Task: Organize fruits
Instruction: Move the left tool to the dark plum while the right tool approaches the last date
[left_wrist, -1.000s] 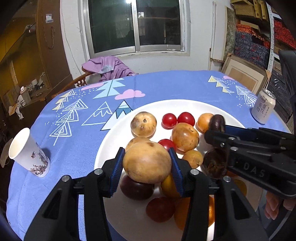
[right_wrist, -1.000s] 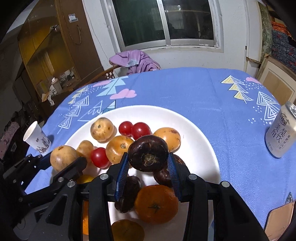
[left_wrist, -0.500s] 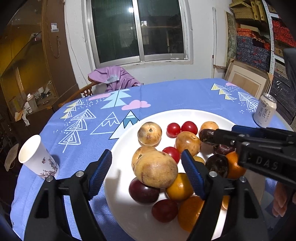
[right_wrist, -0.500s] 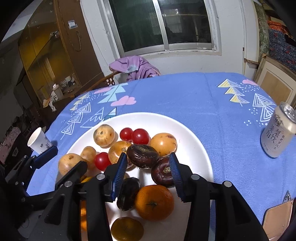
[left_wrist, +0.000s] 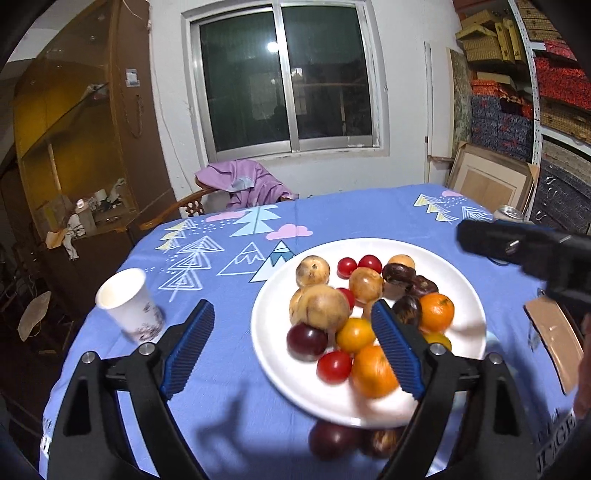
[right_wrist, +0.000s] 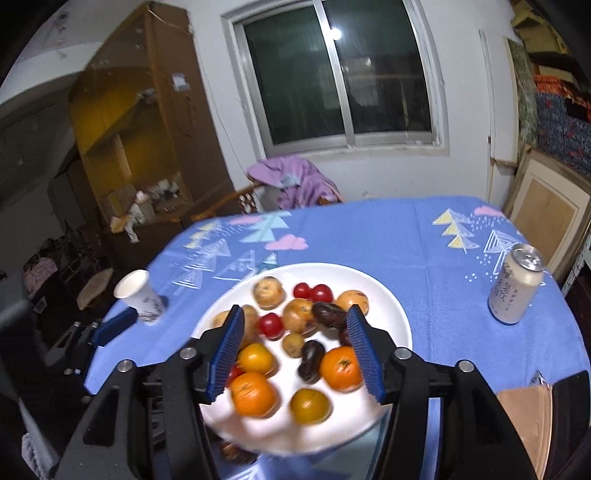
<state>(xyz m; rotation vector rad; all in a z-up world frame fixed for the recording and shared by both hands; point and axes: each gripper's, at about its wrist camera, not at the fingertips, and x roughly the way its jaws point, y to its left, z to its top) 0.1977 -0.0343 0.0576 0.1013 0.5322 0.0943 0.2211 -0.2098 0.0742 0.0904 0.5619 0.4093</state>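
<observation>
Both tools have just been opening: the left tool (left_wrist: 291, 350) and right tool (right_wrist: 295, 350) hang released and empty above the white plate (left_wrist: 469, 295), where the fruits (right_wrist: 295, 314) lie. Two dark fruits (left_wrist: 332, 439) remain on the table by the plate's near rim; approach those low and squeeze gently.

White round plate (left_wrist: 469, 295), crowded with fruit across its middle; bare rim strip only at far and right edges. Blue patterned tablecloth (left_wrist: 351, 214) open beyond plate toward window. White paper cup (left_wrist: 129, 308) stands left of plate; silver drink can (right_wrist: 515, 290) stands right, well apart. Dark plums (left_wrist: 332, 441) lie against plate's near edge.
</observation>
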